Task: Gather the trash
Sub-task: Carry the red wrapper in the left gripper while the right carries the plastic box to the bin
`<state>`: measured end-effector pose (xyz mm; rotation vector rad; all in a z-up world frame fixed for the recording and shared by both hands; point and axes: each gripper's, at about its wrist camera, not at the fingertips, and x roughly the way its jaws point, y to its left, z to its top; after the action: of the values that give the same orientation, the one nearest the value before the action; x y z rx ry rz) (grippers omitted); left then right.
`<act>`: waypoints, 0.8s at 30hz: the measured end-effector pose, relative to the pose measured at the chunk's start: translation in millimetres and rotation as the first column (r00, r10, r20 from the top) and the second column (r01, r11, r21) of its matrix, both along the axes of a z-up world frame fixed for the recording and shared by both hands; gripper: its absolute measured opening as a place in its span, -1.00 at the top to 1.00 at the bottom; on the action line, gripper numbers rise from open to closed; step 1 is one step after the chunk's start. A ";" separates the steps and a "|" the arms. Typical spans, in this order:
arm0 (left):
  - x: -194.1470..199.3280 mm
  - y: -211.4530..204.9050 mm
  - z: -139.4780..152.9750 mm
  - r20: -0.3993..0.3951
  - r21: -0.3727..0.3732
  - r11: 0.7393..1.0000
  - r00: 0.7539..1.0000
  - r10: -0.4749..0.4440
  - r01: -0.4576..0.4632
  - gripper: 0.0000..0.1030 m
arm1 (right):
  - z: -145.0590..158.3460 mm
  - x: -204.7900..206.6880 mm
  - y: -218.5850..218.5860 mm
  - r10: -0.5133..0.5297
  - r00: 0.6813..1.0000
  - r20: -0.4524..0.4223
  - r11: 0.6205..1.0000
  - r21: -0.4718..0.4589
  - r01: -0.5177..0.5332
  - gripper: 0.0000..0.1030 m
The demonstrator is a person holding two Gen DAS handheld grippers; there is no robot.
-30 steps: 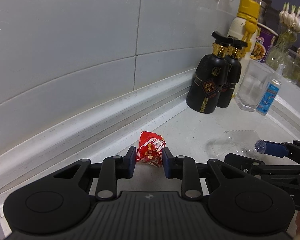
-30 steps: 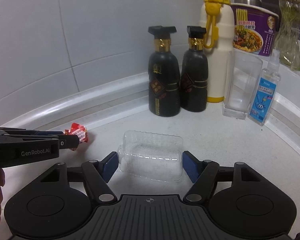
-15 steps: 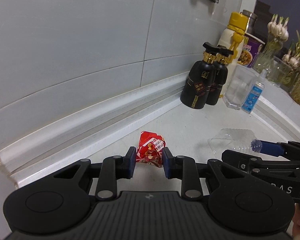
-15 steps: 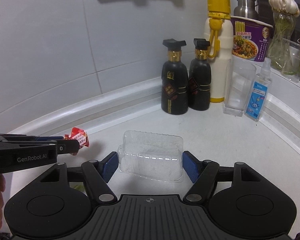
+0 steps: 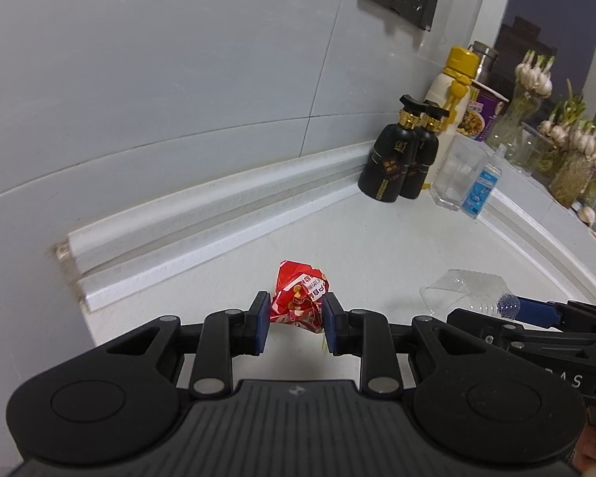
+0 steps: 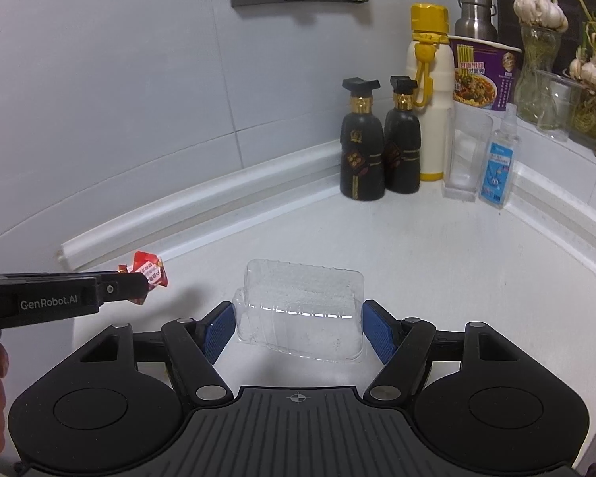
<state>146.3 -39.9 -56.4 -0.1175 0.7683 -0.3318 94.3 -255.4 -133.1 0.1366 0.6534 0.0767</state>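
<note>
The left gripper (image 5: 292,320) is pinching a crumpled red wrapper (image 5: 300,298), and the right gripper (image 6: 298,328) is clamping a clear tray (image 6: 302,310), both well in front of the black bottles (image 6: 379,147). Both look light; the tray seems thin and crushable, best held across its sides.

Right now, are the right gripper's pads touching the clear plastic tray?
Touching. The right wrist view shows both blue pads pressed against the ends of the clear plastic tray, which the right gripper holds.
</note>
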 end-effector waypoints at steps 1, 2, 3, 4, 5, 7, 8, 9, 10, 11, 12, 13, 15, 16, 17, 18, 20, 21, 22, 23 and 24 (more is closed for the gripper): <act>-3.4 1.4 0.0 -0.002 -0.002 1.000 1.000 -0.003 0.003 0.51 | -0.4 -4.4 1.8 -0.001 1.000 -0.002 1.000 0.006 0.001 -0.37; -7.4 3.2 0.0 -0.002 -0.004 1.000 1.000 -0.004 0.004 0.51 | -0.9 -8.7 3.7 -0.002 1.000 -0.005 1.000 0.010 0.002 -0.37; -11.2 5.1 -0.1 -0.004 -0.006 1.000 1.000 -0.004 0.004 0.51 | -1.7 -13.0 5.8 -0.003 1.000 -0.008 1.000 0.013 0.003 -0.37; -15.4 7.3 -0.2 -0.006 -0.009 1.000 1.000 -0.003 0.003 0.51 | -2.4 -17.4 7.9 -0.004 1.000 -0.011 1.000 0.016 0.004 -0.37; -18.8 9.5 -0.7 -0.010 -0.014 1.000 1.000 -0.003 0.003 0.51 | -2.7 -22.2 9.1 -0.005 1.000 -0.015 1.000 0.021 0.005 -0.37; -25.5 14.9 -1.8 -0.019 -0.023 1.000 1.000 0.002 -0.003 0.51 | -3.3 -31.4 11.5 -0.006 1.000 -0.023 0.999 0.031 0.007 -0.37; -28.7 17.7 -2.4 -0.024 -0.029 1.000 1.000 0.007 -0.008 0.51 | -3.6 -36.0 12.3 -0.008 1.000 -0.026 0.999 0.035 0.009 -0.37; -31.7 21.0 -3.2 -0.030 -0.036 0.999 0.999 0.013 -0.015 0.51 | -3.9 -40.7 13.6 -0.009 1.000 -0.029 0.999 0.038 0.010 -0.37; -34.7 24.4 -3.9 -0.037 -0.044 0.999 0.999 0.021 -0.022 0.51 | -4.1 -45.1 14.9 -0.011 0.999 -0.032 0.999 0.042 0.013 -0.37; -37.6 27.9 -4.7 -0.044 -0.052 0.998 0.999 0.028 -0.030 0.51 | -4.4 -49.5 15.9 -0.014 0.999 -0.035 0.999 0.046 0.015 -0.37; -40.7 31.3 -5.4 -0.051 -0.061 0.997 0.998 0.034 -0.037 0.51 | -4.6 -53.8 16.9 -0.015 0.999 -0.039 0.999 0.051 0.017 -0.37; -43.6 34.5 -6.1 -0.058 -0.069 0.997 0.998 0.040 -0.044 0.51 | -4.8 -58.0 17.9 -0.018 0.999 -0.044 0.998 0.055 0.021 -0.37; -50.2 40.8 -7.2 -0.070 -0.086 0.995 0.996 0.052 -0.058 0.51 | -5.3 -65.0 19.8 -0.023 0.998 -0.055 0.998 0.060 0.026 -0.37; -53.0 44.0 -7.7 -0.076 -0.095 0.993 0.995 0.058 -0.065 0.51 | -5.8 -68.1 20.9 -0.023 0.998 -0.061 0.998 0.063 0.027 -0.37; -56.8 48.0 -8.6 -0.084 -0.104 0.992 0.994 0.065 -0.073 0.51 | -6.5 -70.6 22.2 -0.022 0.997 -0.067 0.997 0.066 0.027 -0.37; -59.5 51.1 -9.3 -0.093 -0.112 0.990 0.993 0.070 -0.081 0.51 | -7.3 -73.3 23.8 -0.020 0.997 -0.074 0.997 0.070 0.025 -0.37; -64.7 57.6 -10.6 -0.110 -0.126 0.987 0.991 0.083 -0.097 0.51 | -9.3 -78.1 27.8 -0.013 0.996 -0.086 0.997 0.075 0.020 -0.37; -67.6 61.0 -11.3 -0.115 -0.131 0.986 0.989 0.088 -0.103 0.51 | -10.4 -80.3 30.5 -0.008 0.996 -0.093 0.997 0.076 0.015 -0.37; -70.5 64.4 -12.2 -0.120 -0.136 0.985 0.988 0.094 -0.111 0.51 | -11.6 -82.4 33.1 -0.002 0.995 -0.099 0.997 0.075 0.010 -0.37; -74.7 68.9 -13.5 -0.126 -0.140 0.983 0.987 0.102 -0.119 0.51 | -12.8 -84.3 36.0 0.004 0.994 -0.105 0.997 0.073 0.004 -0.37; -77.8 72.9 -15.0 -0.134 -0.146 0.981 0.985 0.108 -0.127 0.51 | -13.6 -86.6 38.6 0.011 0.994 -0.111 0.997 0.074 -0.003 -0.37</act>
<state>68.5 33.0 -71.4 -0.3311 0.8564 -0.2725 7.7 -216.8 -146.8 0.2106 0.7630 0.1002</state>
